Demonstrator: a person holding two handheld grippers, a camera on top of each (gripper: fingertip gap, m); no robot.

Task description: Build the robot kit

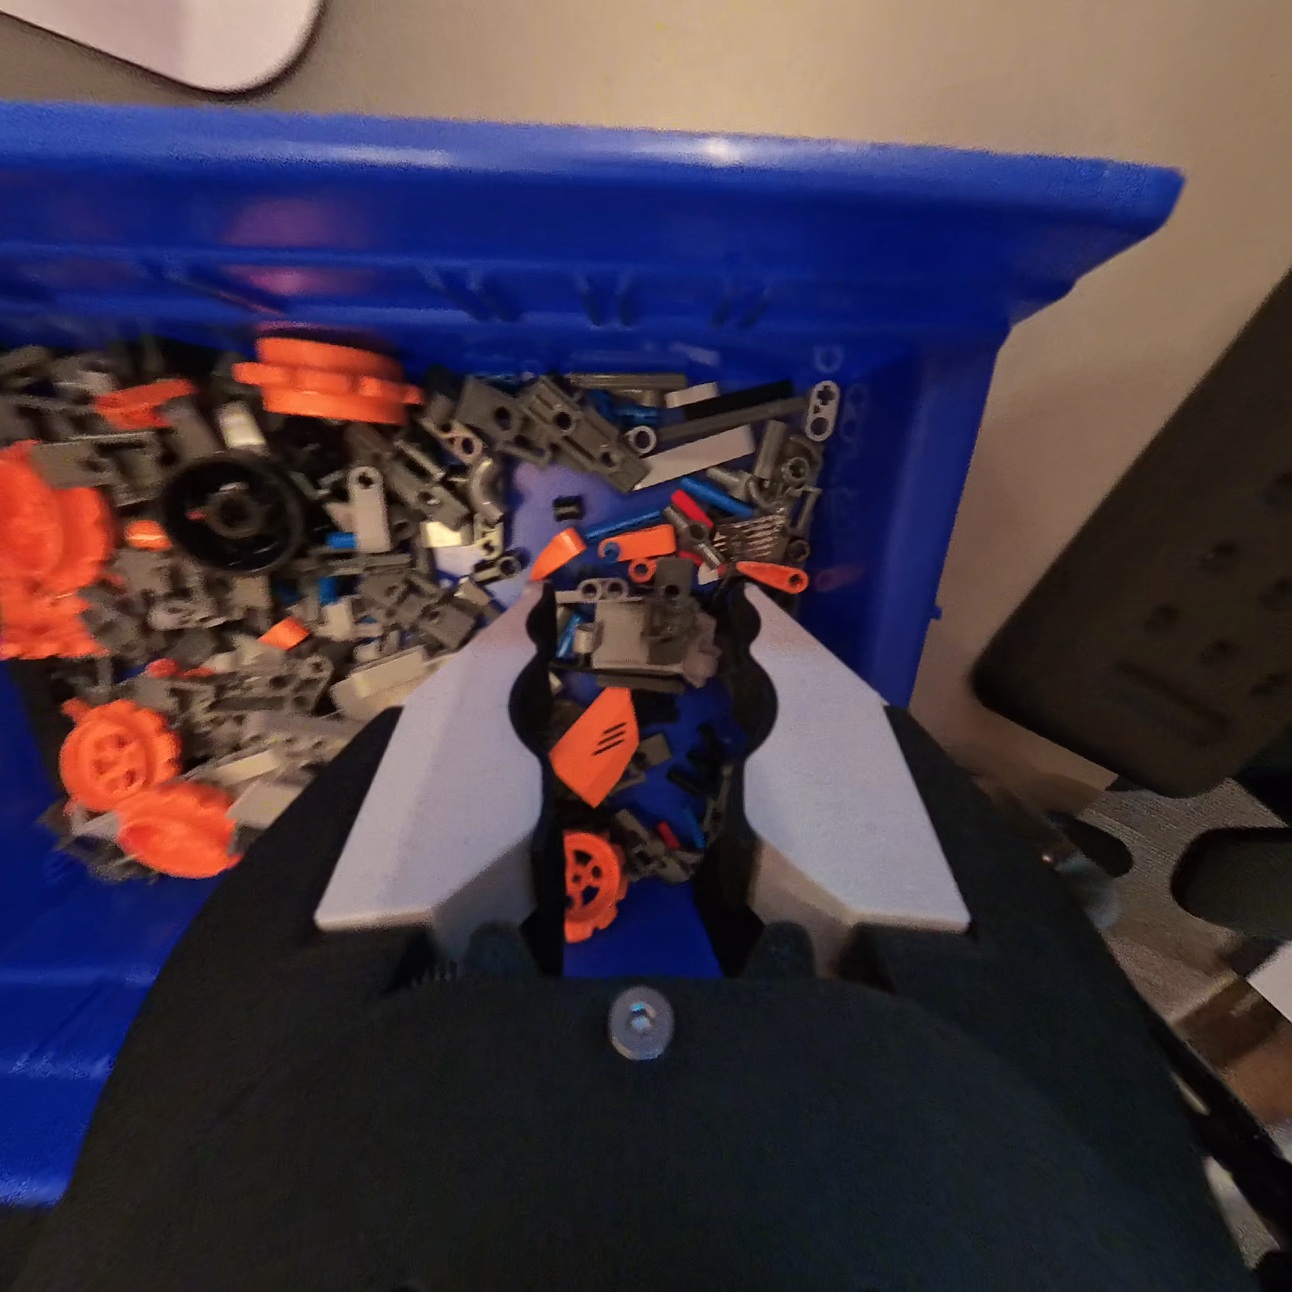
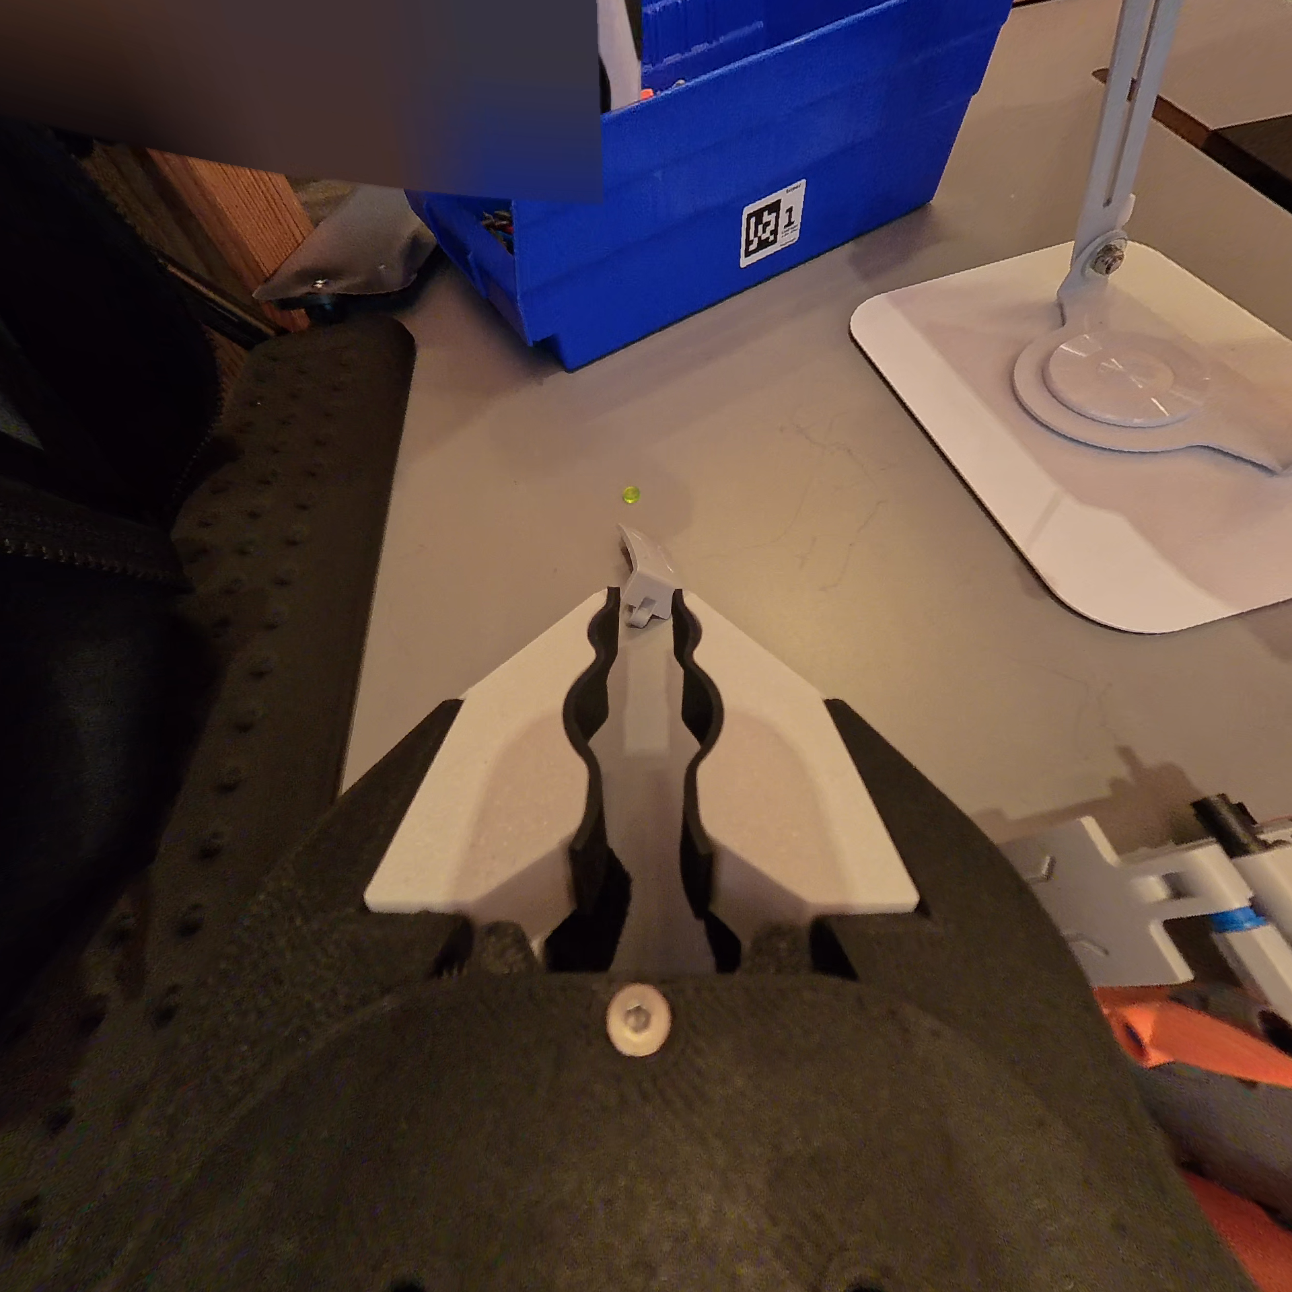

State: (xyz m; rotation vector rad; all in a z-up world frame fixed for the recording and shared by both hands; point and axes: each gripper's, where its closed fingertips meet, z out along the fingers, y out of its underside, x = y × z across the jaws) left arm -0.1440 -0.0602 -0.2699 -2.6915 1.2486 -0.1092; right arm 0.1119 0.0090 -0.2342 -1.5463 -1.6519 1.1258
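Left gripper (image 1: 640, 594) hangs over the blue bin (image 1: 629, 231) near its right wall, jaws parted fairly wide, gripping nothing; a grey block cluster (image 1: 643, 633) sits between the tips, an orange panel (image 1: 594, 744) further back. The view is blurred, so whether the tips touch the pile is unclear. Right gripper (image 2: 643, 601) is nearly closed, pinching a small grey curved piece (image 2: 647, 570) by its end over the tabletop (image 2: 769, 489), near a tiny green stud (image 2: 630, 495). Risks: the tip-only pinch could let the piece twist or drop; the loose pile could snag neighbouring parts.
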